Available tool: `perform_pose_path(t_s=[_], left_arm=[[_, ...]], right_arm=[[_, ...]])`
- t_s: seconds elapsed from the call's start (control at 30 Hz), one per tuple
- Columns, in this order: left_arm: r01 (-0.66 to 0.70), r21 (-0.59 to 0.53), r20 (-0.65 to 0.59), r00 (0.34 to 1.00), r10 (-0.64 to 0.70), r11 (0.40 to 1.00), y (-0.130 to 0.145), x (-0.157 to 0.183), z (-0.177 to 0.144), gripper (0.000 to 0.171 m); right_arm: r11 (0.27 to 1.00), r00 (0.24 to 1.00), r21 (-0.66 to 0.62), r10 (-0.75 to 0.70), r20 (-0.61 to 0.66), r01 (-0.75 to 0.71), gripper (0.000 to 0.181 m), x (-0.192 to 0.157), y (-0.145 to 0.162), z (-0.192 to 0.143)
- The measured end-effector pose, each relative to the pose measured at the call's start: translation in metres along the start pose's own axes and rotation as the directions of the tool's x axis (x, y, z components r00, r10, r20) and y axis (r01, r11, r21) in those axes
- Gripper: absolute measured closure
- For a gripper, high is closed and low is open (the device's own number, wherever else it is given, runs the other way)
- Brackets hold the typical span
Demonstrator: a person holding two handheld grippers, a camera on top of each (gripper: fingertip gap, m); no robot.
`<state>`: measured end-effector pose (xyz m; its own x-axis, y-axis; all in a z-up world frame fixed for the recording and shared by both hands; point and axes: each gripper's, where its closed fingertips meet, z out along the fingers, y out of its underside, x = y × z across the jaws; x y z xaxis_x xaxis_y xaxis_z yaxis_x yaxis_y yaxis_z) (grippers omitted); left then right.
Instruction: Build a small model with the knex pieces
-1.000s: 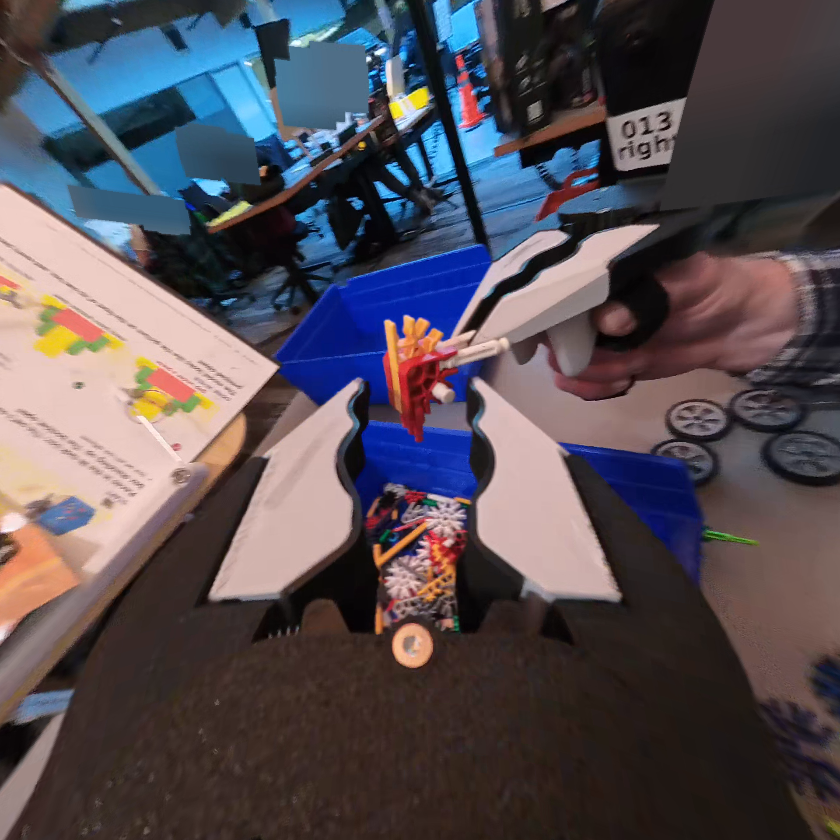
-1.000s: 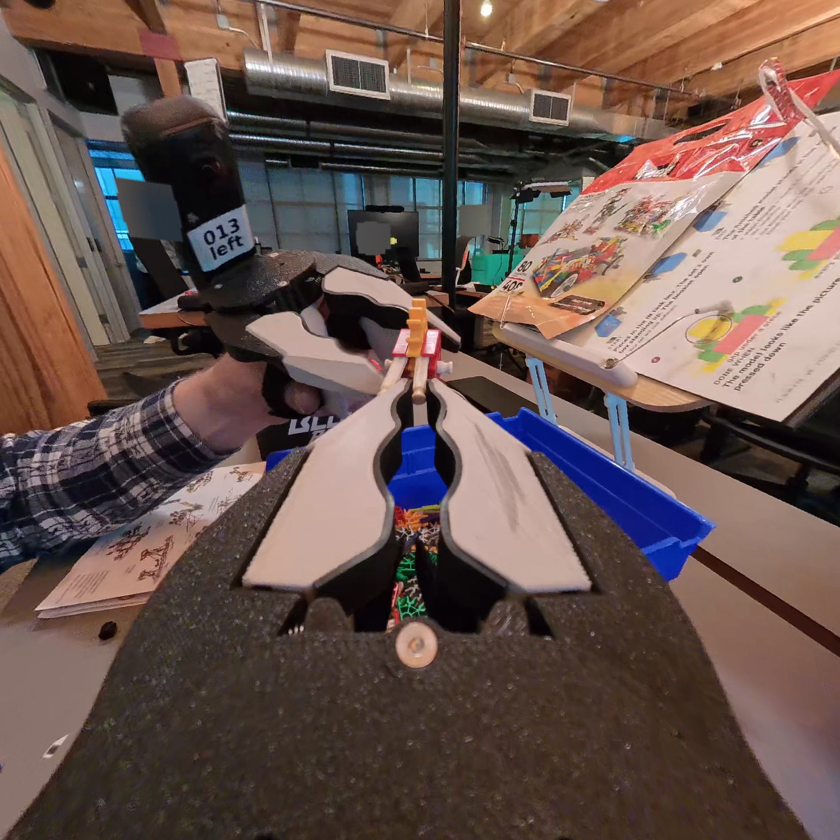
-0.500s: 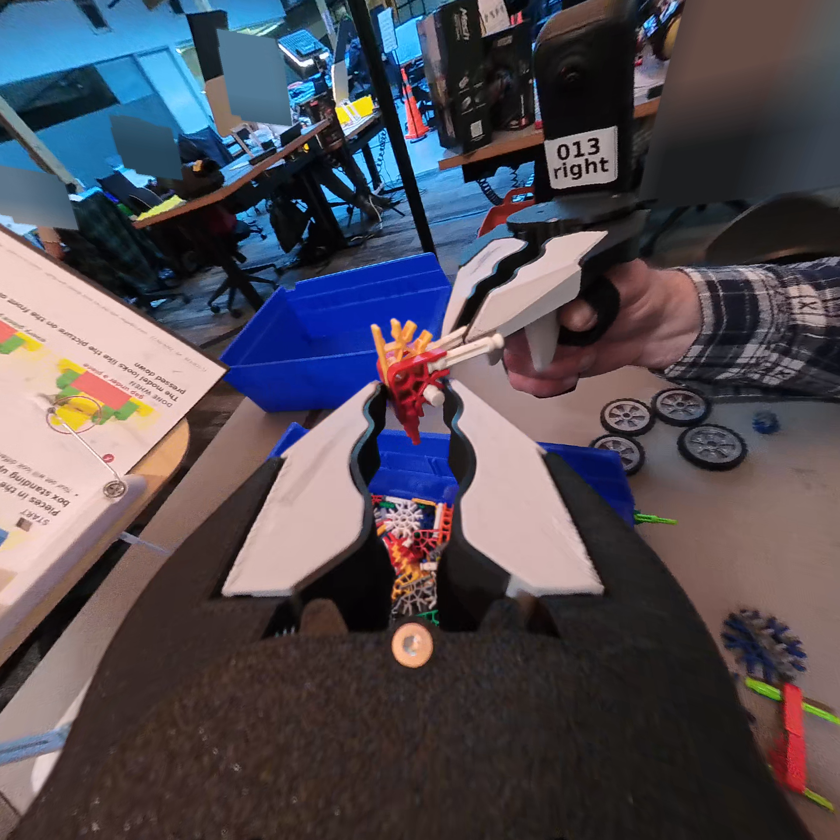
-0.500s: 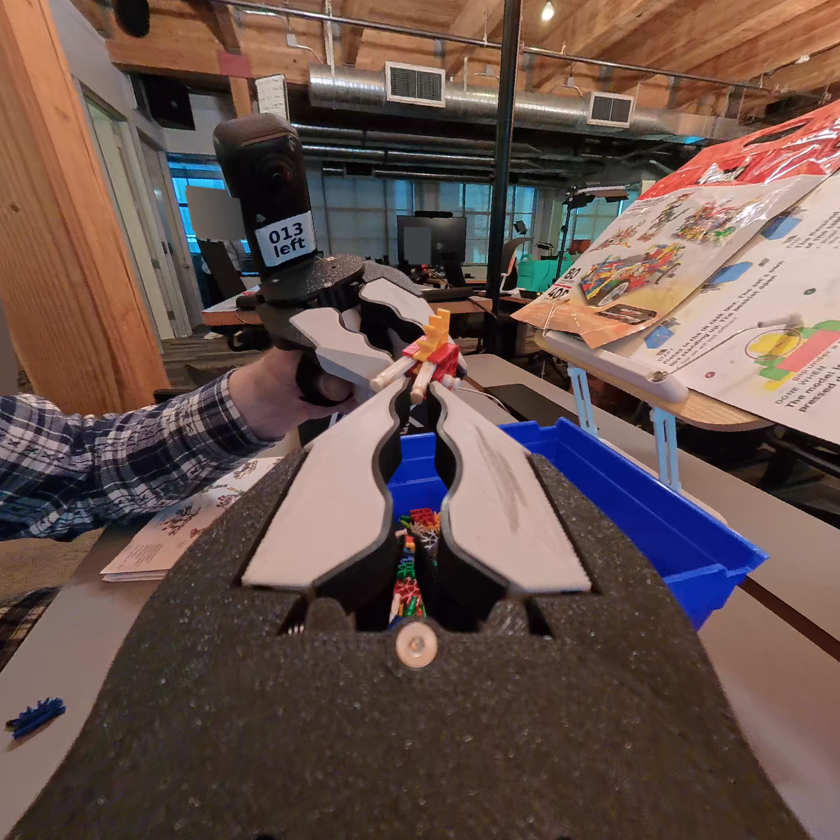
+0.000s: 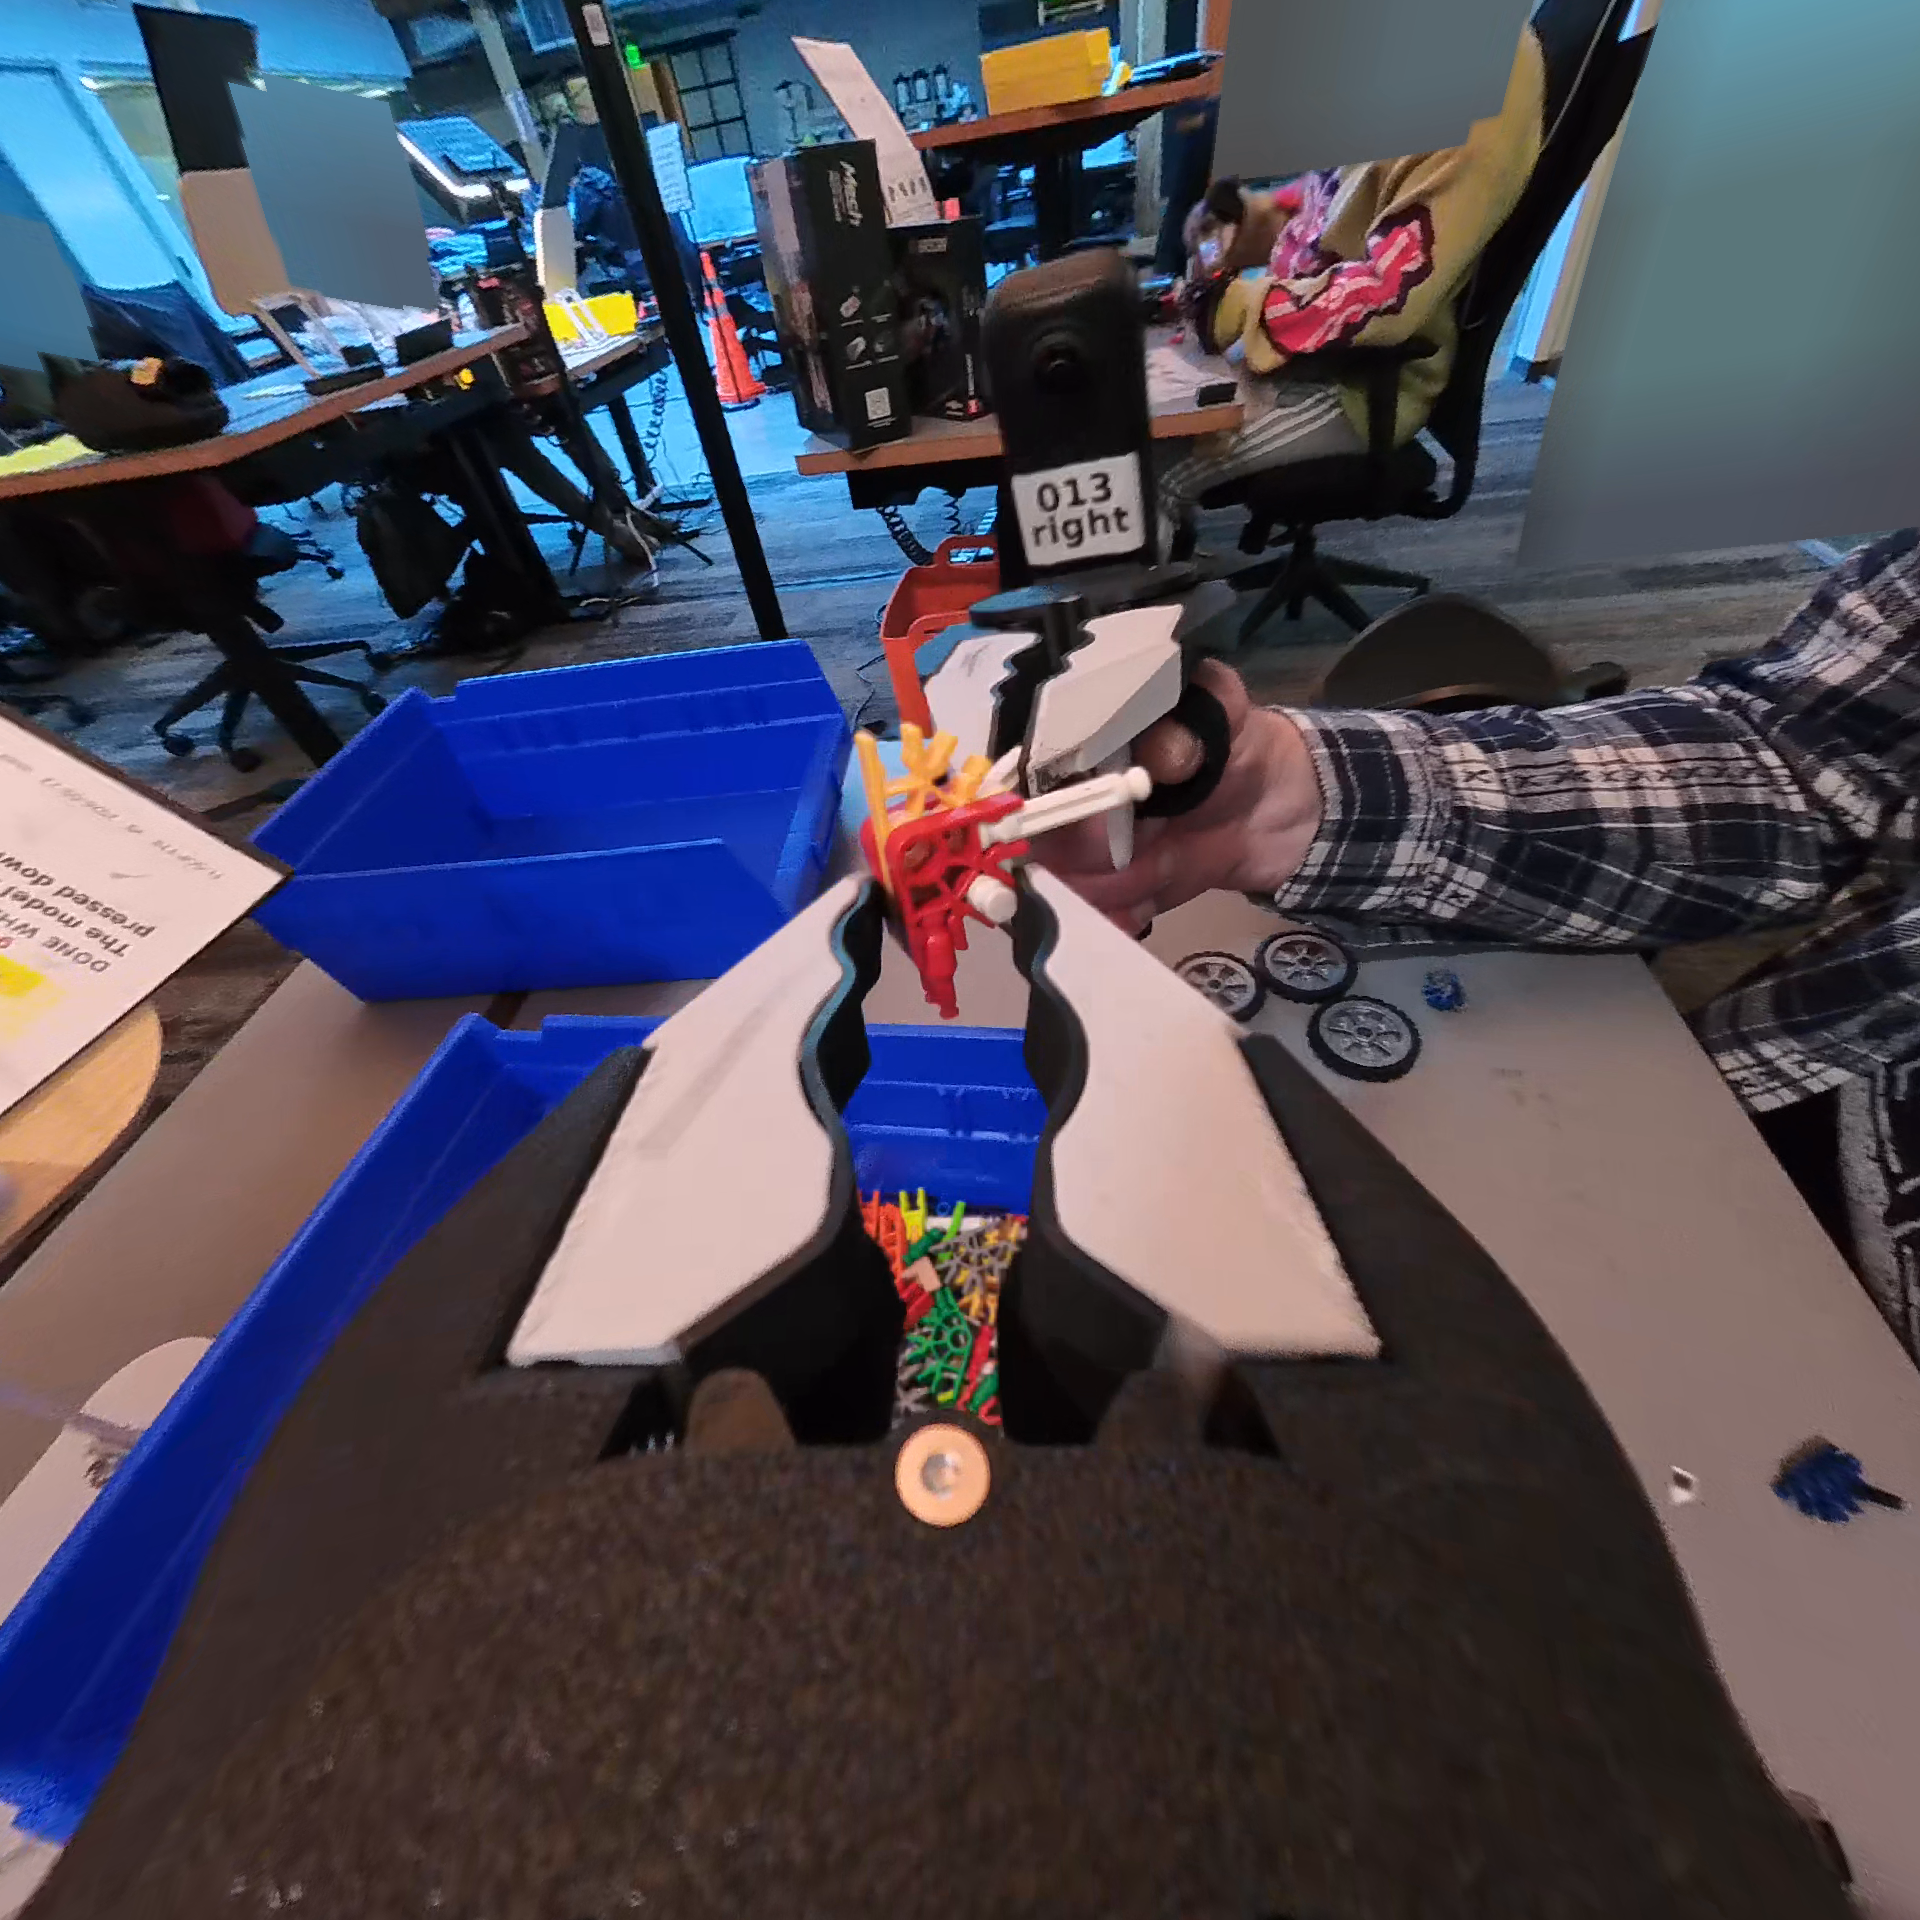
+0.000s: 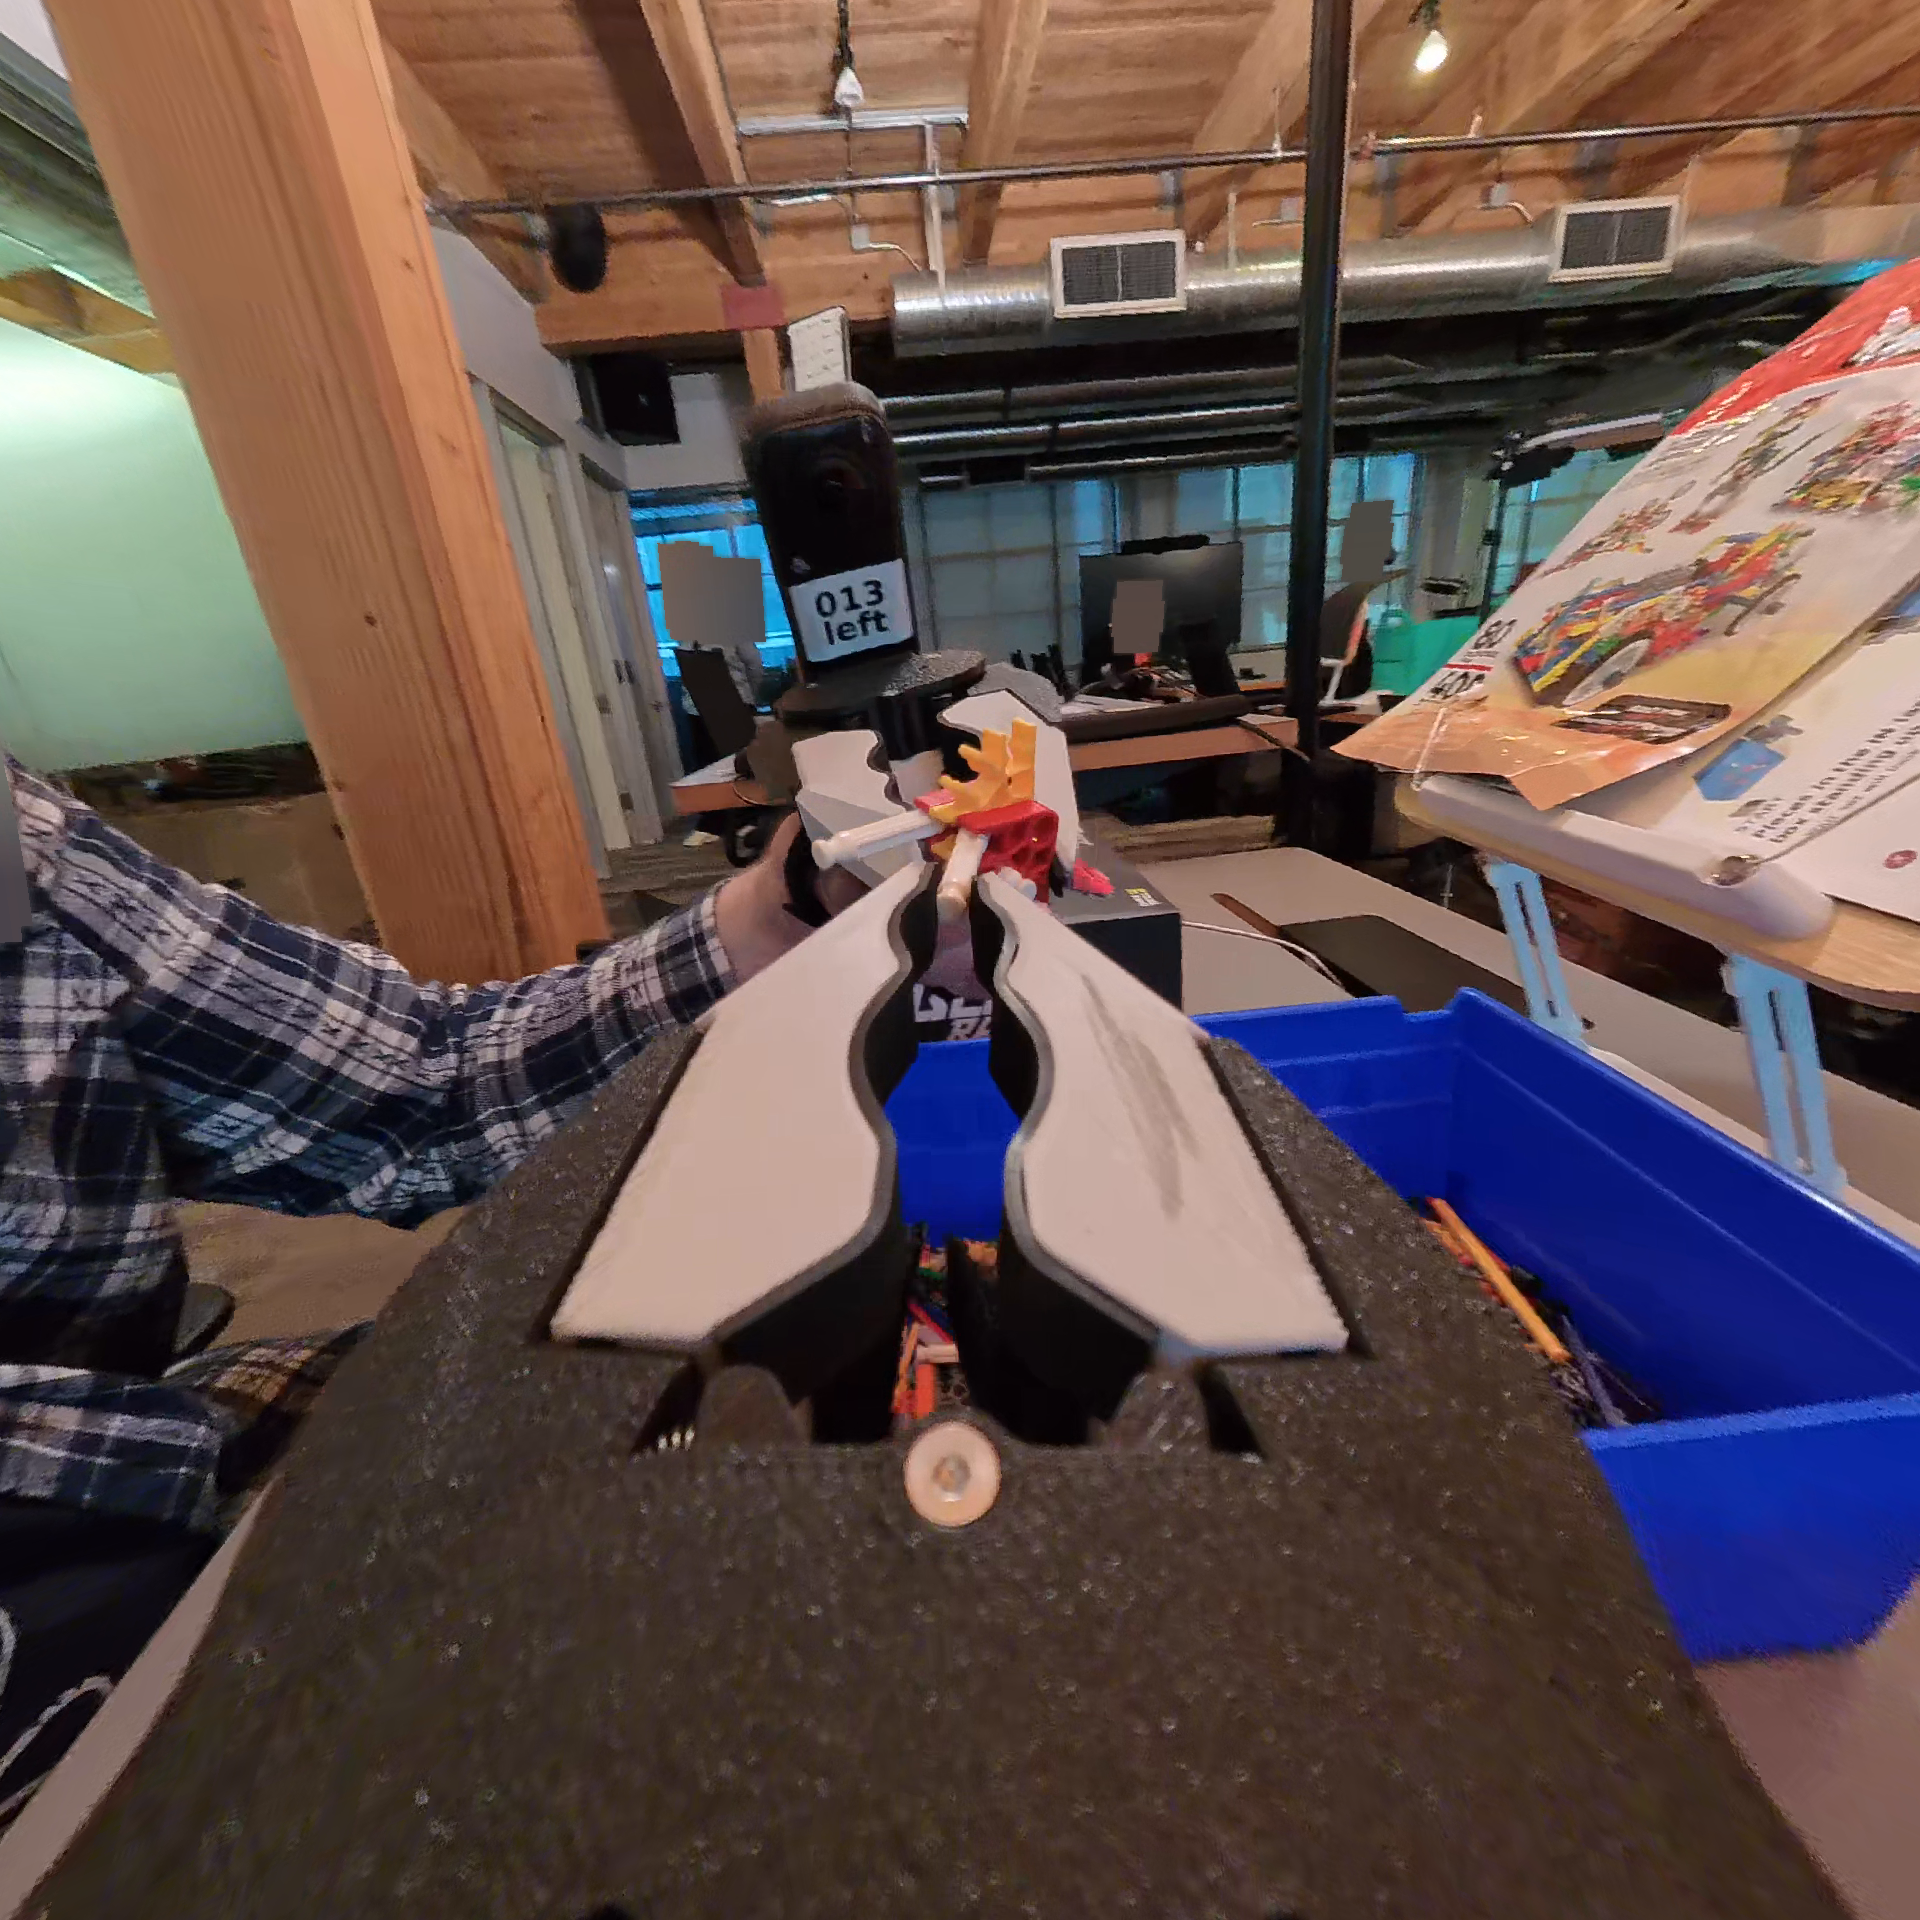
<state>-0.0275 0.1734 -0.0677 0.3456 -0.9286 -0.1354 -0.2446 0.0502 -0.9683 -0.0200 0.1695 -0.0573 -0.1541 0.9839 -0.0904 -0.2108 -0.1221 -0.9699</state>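
Observation:
A small toy assembly (image 5: 935, 862), a red connector with an orange connector on top and white rods stuck in it, hangs in the air above a blue bin of mixed parts (image 5: 312, 1247). My left gripper (image 5: 943, 902) is shut on the red connector, its tips on either side. My right gripper (image 6: 951, 885) faces it from the far side and is shut on a white rod (image 6: 958, 864) of the same assembly. The right gripper also shows in the left wrist view (image 5: 1023, 774), and the left gripper in the right wrist view (image 6: 935, 764).
A second blue bin (image 5: 582, 831) stands behind the parts bin. Three black wheels (image 5: 1299, 971) and loose blue pieces (image 5: 1829, 1486) lie on the grey table at the right. An instruction sheet on a stand (image 6: 1714, 727) rises beside the bins. A black box (image 6: 1127, 925) sits behind. My two grippers' fingertips are within a few centimetres of each other.
Both grippers have kept their hold on the assembly and swung together with it. The right gripper now faces the left camera almost head-on. The instruction sheet has slid towards the frame edges.

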Motion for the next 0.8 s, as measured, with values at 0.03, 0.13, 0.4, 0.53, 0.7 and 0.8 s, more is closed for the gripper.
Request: perform_pose_path(t_s=[0.03, 0.13, 0.4, 0.53, 0.7, 0.8], left_arm=[[0.007, 0.0, -0.011, 1.0, -0.007, 1.0, 0.001, 0.001, 0.0, 0.15], [0.028, 0.006, -0.063, 0.998, -0.027, 1.0, 0.003, 0.005, -0.002, 0.151], [0.02, -0.006, -0.06, 0.998, -0.021, 1.0, 0.009, 0.002, -0.004, 0.15], [-0.088, -0.132, 0.082, 0.992, 0.099, 0.987, 0.017, -0.011, -0.001, 0.15], [-0.123, -0.194, 0.19, 0.969, 0.16, 0.973, 0.017, -0.02, 0.007, 0.15], [-0.1, -0.151, 0.143, 0.982, 0.121, 0.984, 0.015, -0.015, 0.007, 0.15]], right_arm=[[1.0, 1.0, 0.005, 0.008, 0.012, -0.008, 0.176, -0.001, 0.0, 0.0], [1.0, 0.998, 0.002, 0.03, 0.051, -0.03, 0.176, -0.005, 0.003, 0.001], [0.999, 0.998, -0.011, 0.05, 0.047, -0.049, 0.176, -0.003, 0.008, 0.003], [0.997, 0.993, -0.073, -0.041, -0.115, 0.033, 0.174, 0.014, 0.014, 0.008], [0.991, 0.967, -0.091, -0.121, -0.223, 0.103, 0.174, 0.024, 0.012, 0.008], [0.989, 0.971, -0.092, -0.132, -0.2, 0.115, 0.177, 0.02, 0.011, 0.007]])
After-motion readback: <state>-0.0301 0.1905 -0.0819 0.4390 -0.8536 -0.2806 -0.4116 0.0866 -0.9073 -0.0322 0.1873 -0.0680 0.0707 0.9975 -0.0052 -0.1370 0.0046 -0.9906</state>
